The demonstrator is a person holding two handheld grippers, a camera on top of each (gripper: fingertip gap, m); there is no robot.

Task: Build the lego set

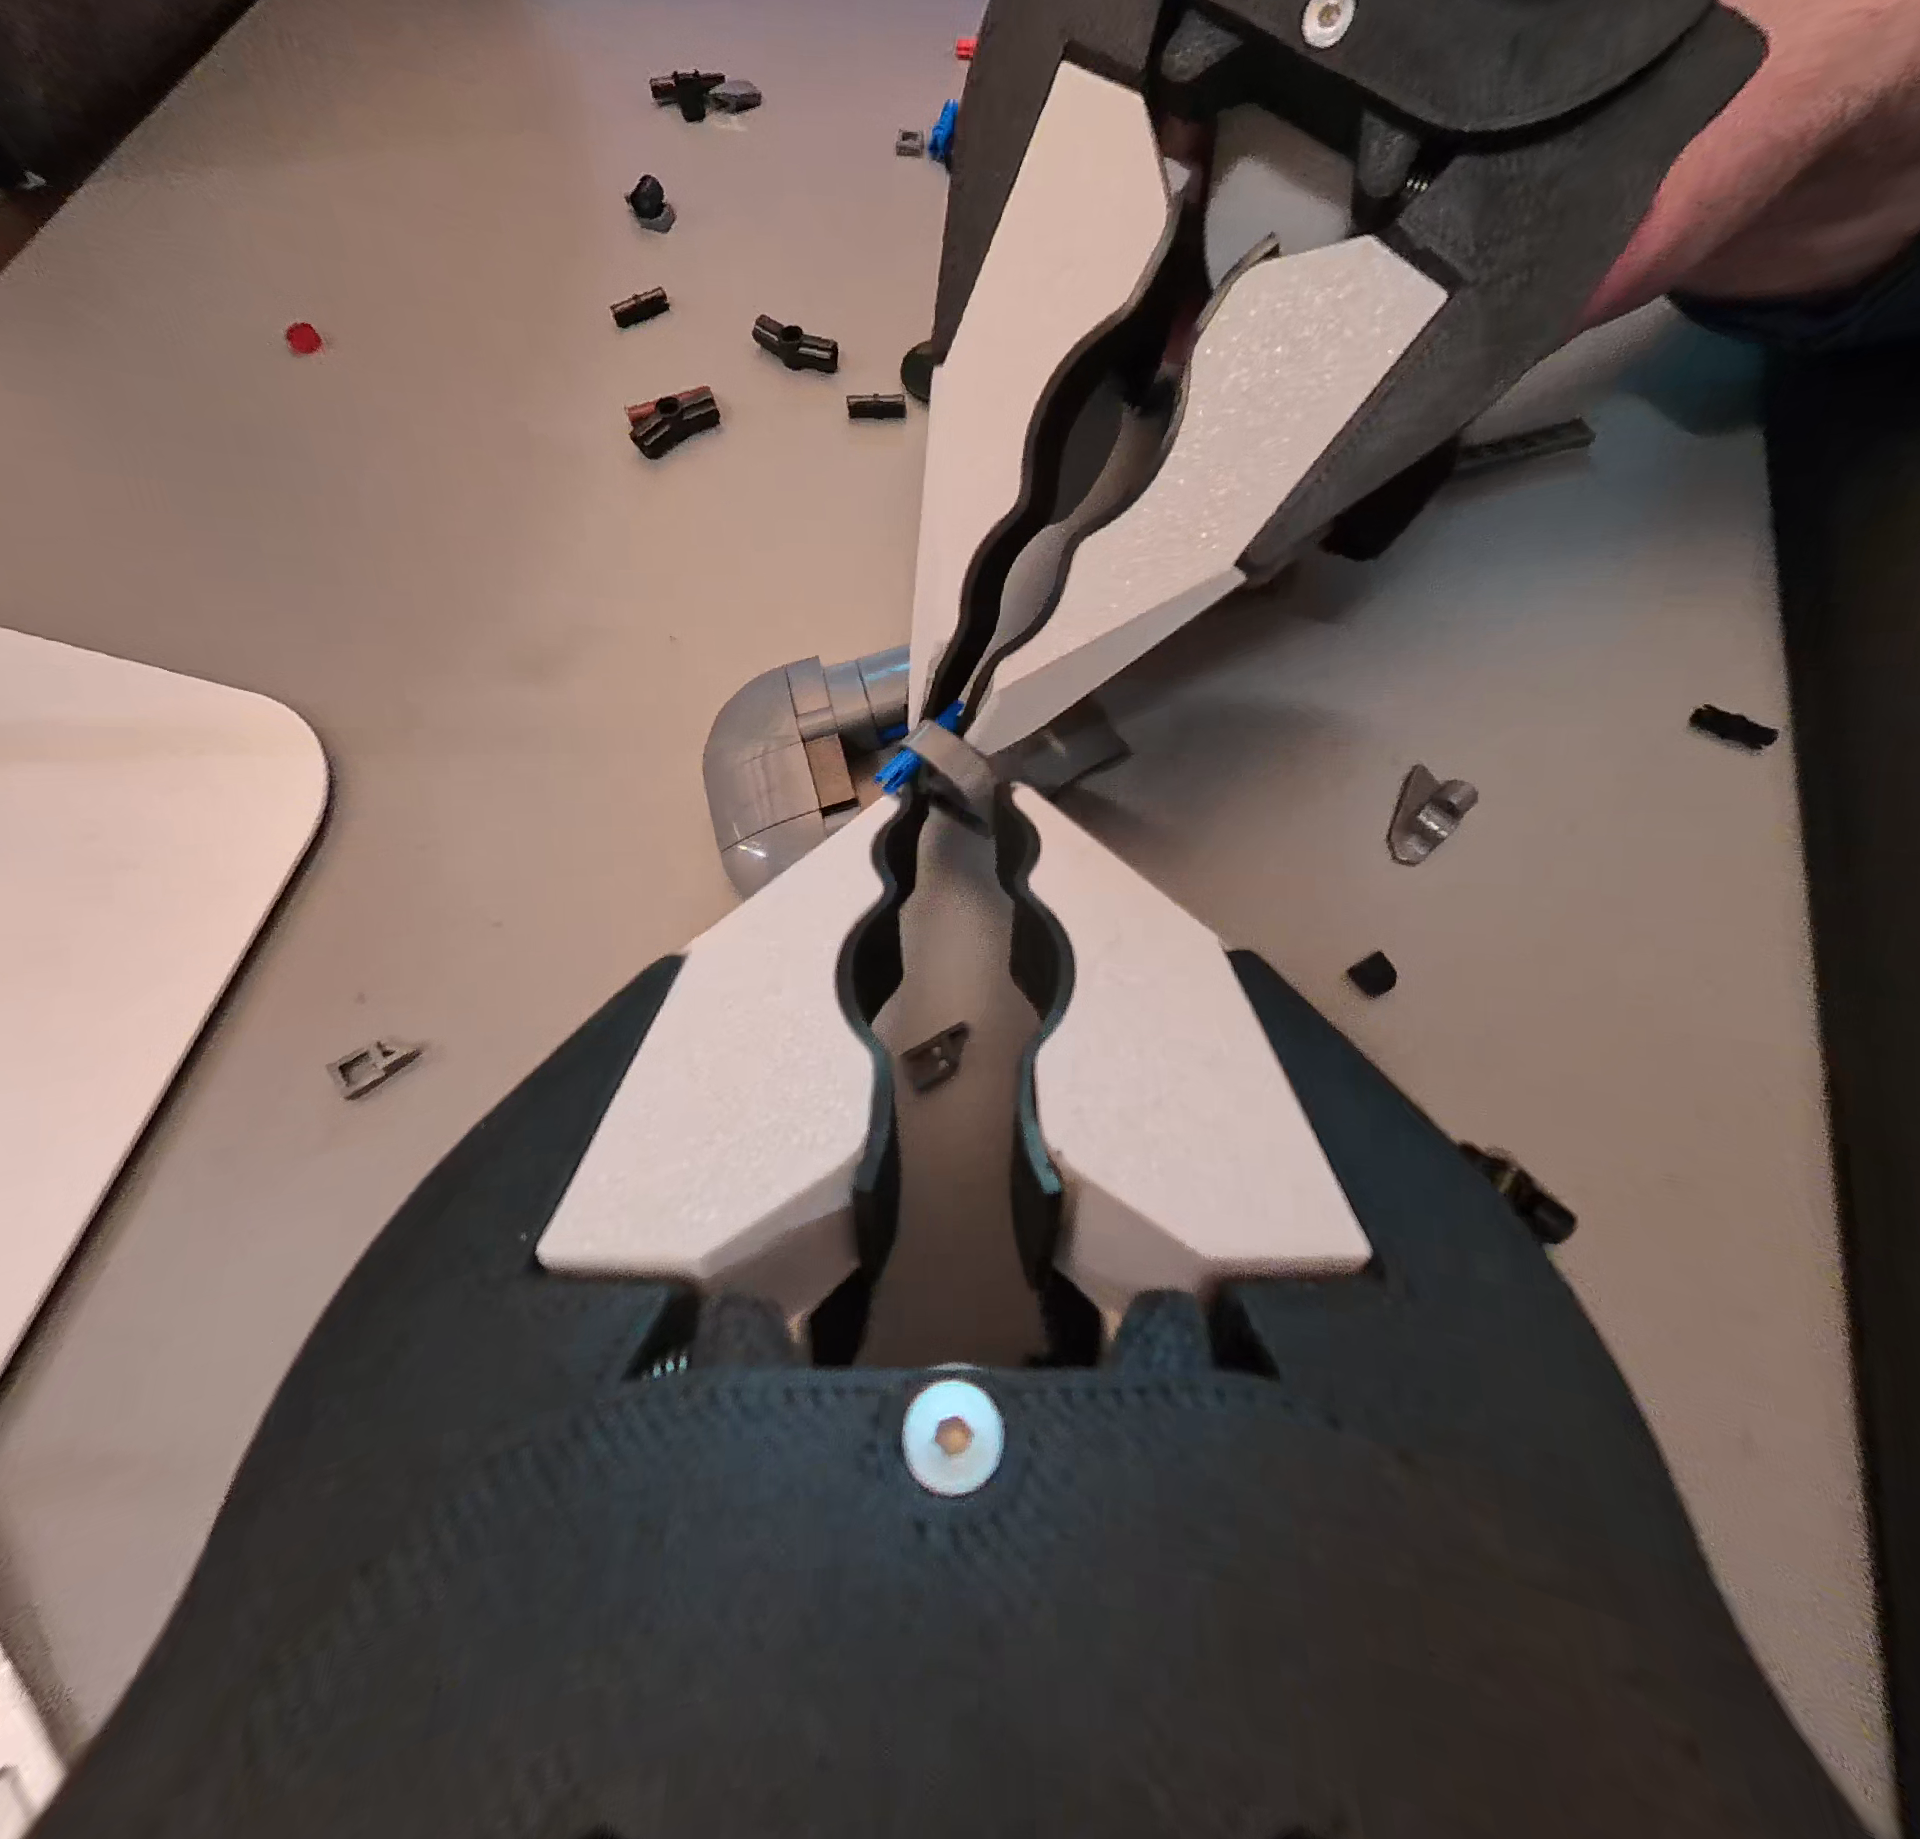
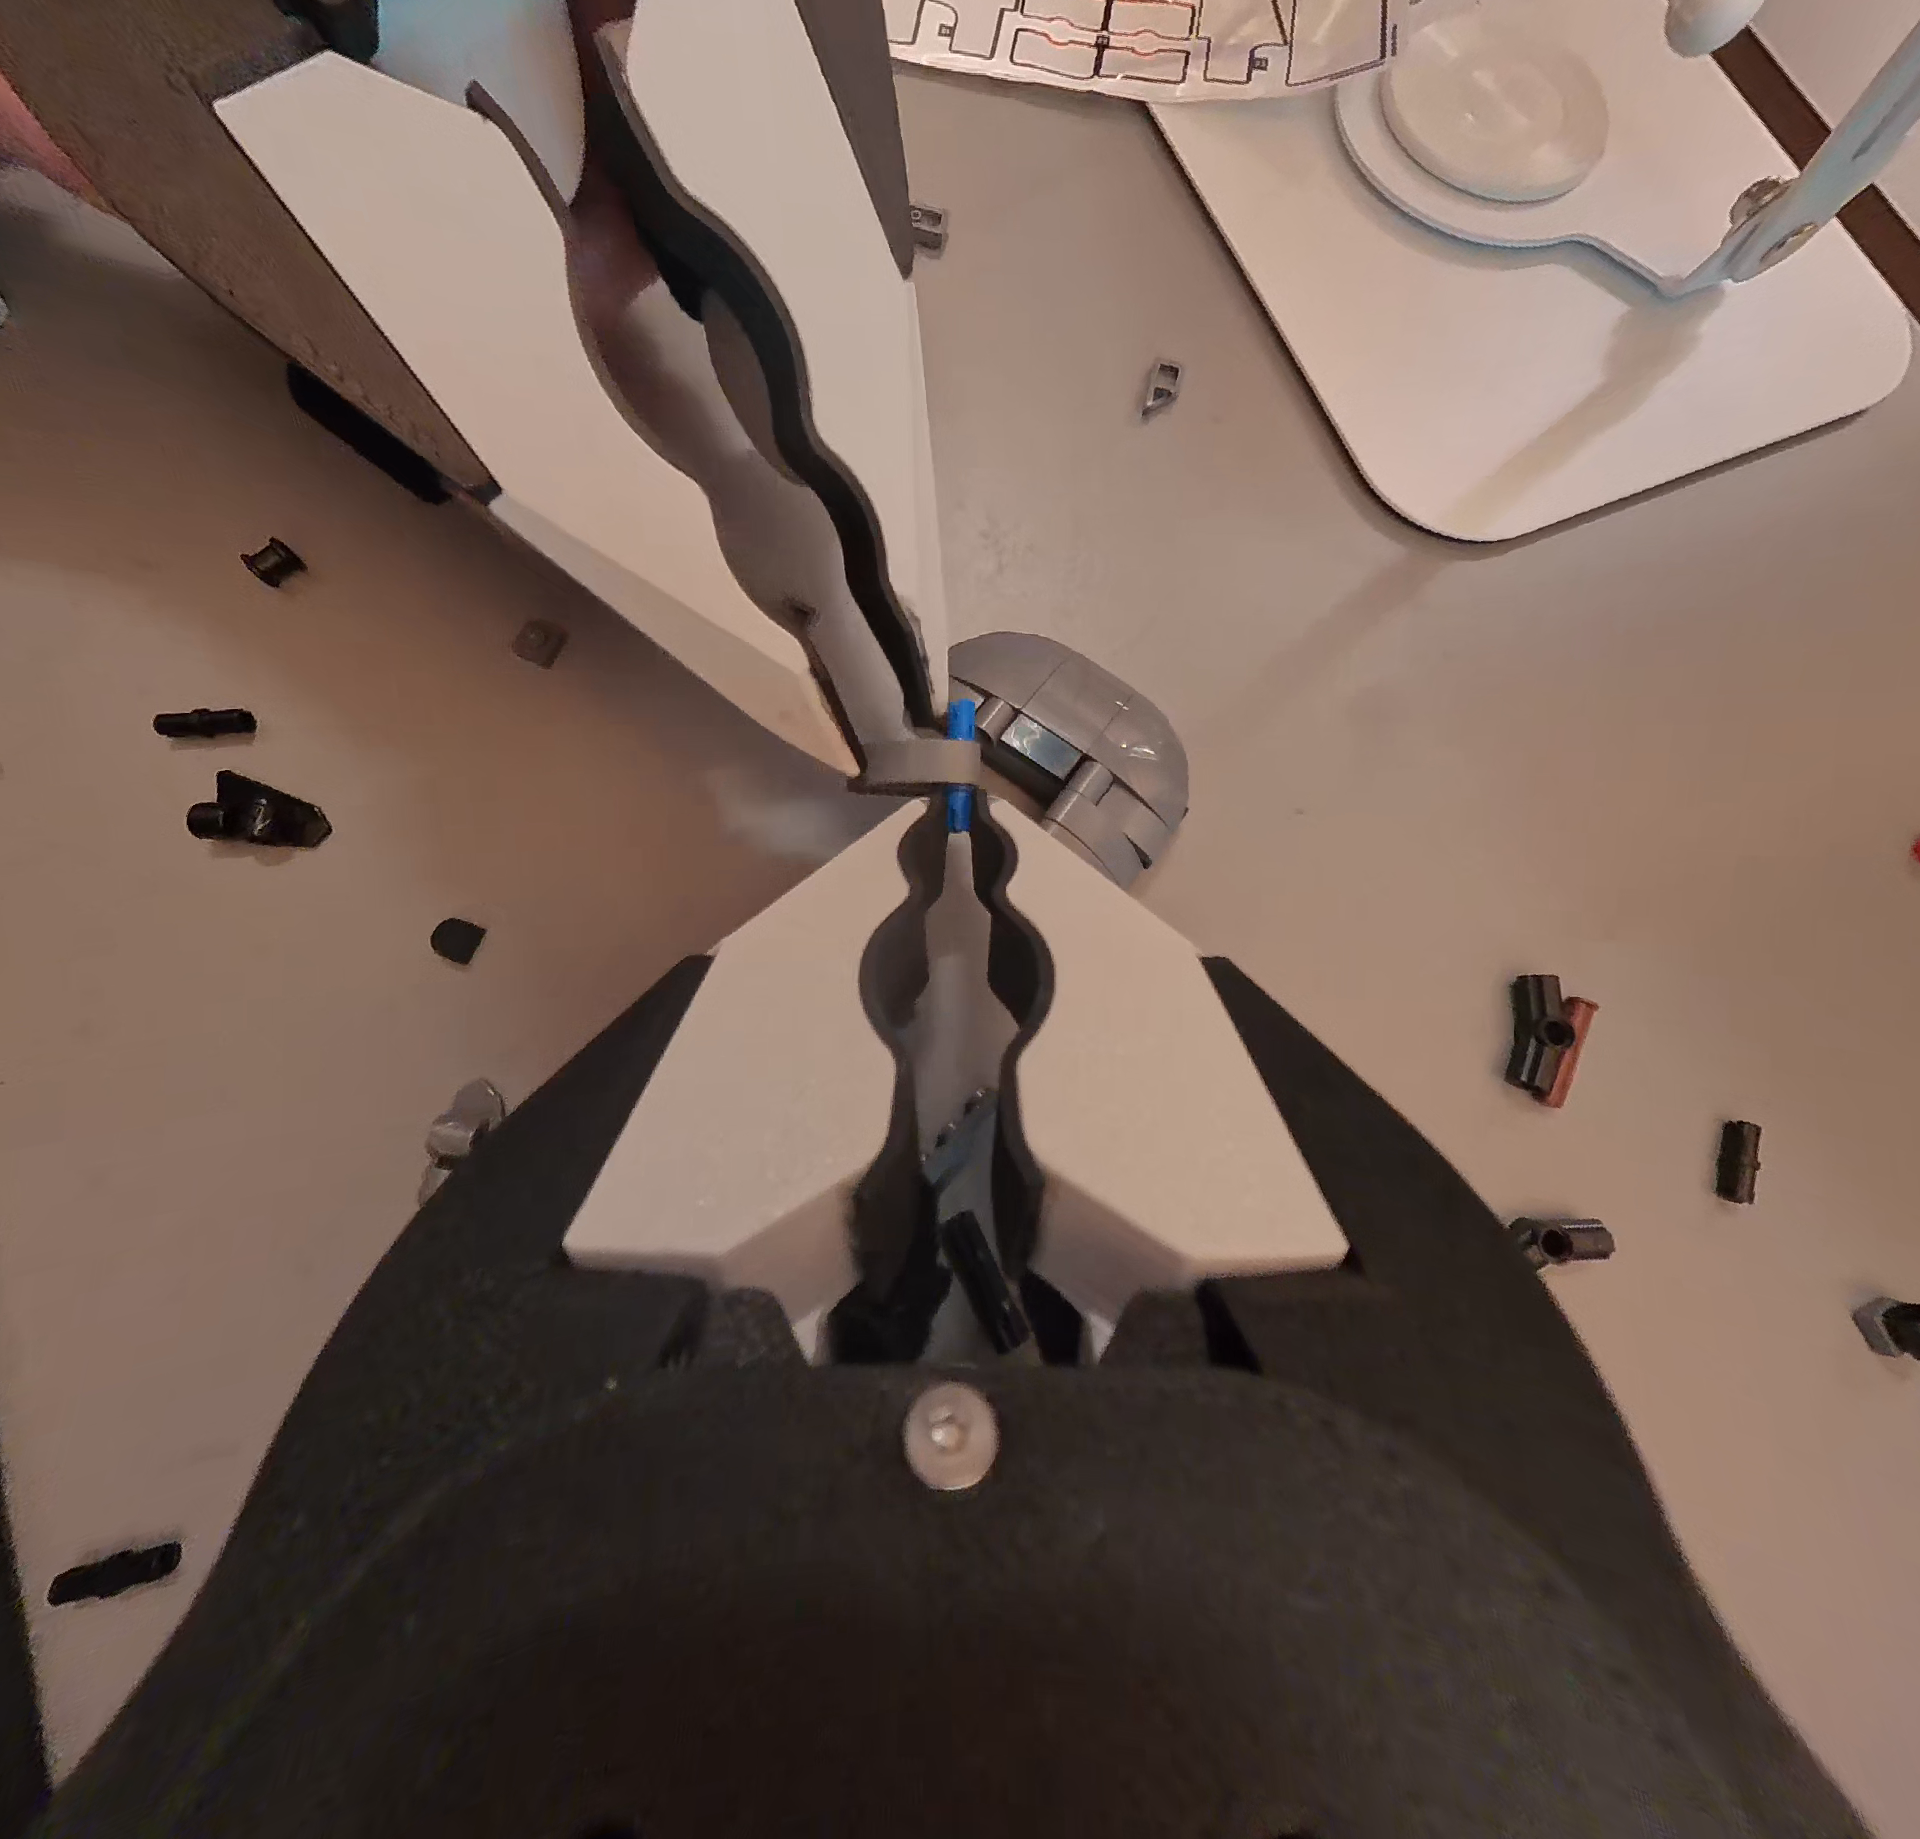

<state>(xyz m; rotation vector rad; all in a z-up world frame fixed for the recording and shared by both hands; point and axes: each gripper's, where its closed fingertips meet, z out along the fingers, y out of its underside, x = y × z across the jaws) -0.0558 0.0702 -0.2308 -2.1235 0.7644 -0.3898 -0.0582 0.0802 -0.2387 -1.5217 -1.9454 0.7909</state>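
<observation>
While the left gripper [image 1: 951, 802] pinches a grey piece [image 1: 948, 773], the right gripper [image 2: 958, 833] clamps its blue pin [image 2: 959, 813].

Matt, grainy black printed plastic seen on the left hand-held gripper [image 1: 951, 802], smooth pale finger faces [image 1: 748, 1051], bright metal screw [image 1: 953, 1439], glossy grey plastic lego assembly [image 1: 774, 761], smooth matt table [image 1: 499, 542]

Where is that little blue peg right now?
The blue peg sits at the centre of both wrist views, pushed through a small grey piece where the left gripper and right gripper meet, just in front of the rounded grey assembly.
</observation>
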